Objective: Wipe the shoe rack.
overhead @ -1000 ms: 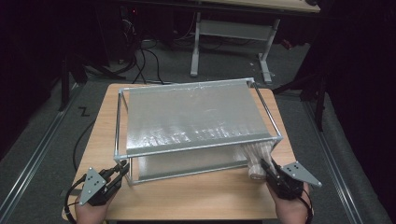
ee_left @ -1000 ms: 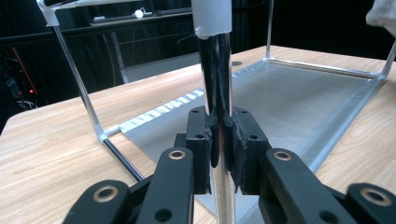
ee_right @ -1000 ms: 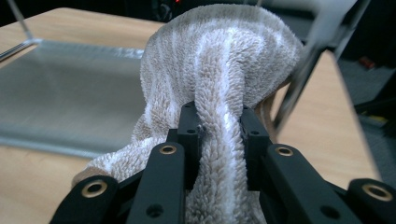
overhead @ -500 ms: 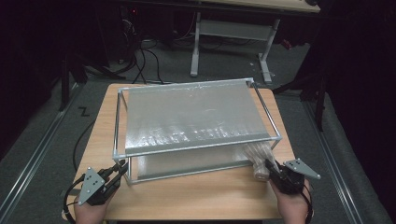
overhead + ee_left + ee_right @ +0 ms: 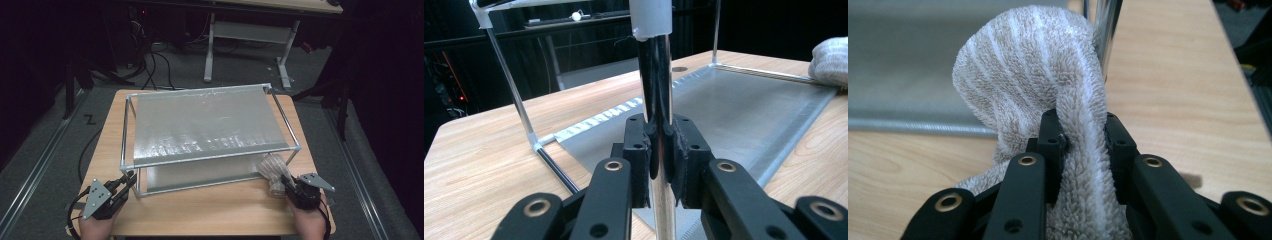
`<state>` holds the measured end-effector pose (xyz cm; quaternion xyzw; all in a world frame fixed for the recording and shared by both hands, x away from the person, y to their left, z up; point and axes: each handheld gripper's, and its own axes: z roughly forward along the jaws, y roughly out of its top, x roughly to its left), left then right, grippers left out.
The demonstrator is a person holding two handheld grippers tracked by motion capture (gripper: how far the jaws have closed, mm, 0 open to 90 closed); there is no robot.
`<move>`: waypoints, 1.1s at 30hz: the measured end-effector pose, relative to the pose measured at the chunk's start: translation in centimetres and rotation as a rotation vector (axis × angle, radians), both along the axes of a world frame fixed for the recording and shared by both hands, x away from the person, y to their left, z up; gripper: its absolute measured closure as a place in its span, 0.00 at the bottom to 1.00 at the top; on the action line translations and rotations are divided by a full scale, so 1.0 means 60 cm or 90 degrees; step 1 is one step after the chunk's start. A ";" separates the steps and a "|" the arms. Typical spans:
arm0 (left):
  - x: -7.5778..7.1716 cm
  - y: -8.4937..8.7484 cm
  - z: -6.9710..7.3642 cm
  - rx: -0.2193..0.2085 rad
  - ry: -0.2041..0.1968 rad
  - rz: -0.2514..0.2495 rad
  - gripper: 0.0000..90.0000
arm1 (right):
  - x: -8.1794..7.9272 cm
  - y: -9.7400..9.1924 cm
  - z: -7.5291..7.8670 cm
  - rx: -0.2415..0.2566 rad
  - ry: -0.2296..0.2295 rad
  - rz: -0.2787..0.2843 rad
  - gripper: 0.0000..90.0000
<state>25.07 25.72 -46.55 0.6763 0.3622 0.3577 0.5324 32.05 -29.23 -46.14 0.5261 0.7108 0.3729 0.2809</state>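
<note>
My left fingers (image 5: 659, 150) clamp rack post (image 5: 656, 75); right fingers (image 5: 1080, 145) pinch striped towel (image 5: 1033, 75). Step: wiping lower shelf (image 5: 200, 172). Next: likely sweep inward.

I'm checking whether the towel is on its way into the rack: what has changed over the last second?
The right gripper, shut on the striped towel, has sunk a little toward the table, carrying the towel lower at the rack's near right corner. Nothing was let go. The left gripper stays clamped on the rack's near left post, and the rack has not shifted.
</note>
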 end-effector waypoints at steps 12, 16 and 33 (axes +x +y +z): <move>0.000 0.000 0.000 -0.001 -0.001 -0.001 0.88 | -0.025 0.005 0.082 -0.001 -0.106 -0.005 0.84; 0.000 0.000 0.000 -0.001 0.000 0.000 0.88 | -0.032 0.007 0.108 -0.003 -0.138 -0.009 0.84; 0.000 0.001 0.000 -0.001 0.000 -0.001 0.88 | -0.012 0.002 0.034 -0.005 -0.058 -0.013 0.84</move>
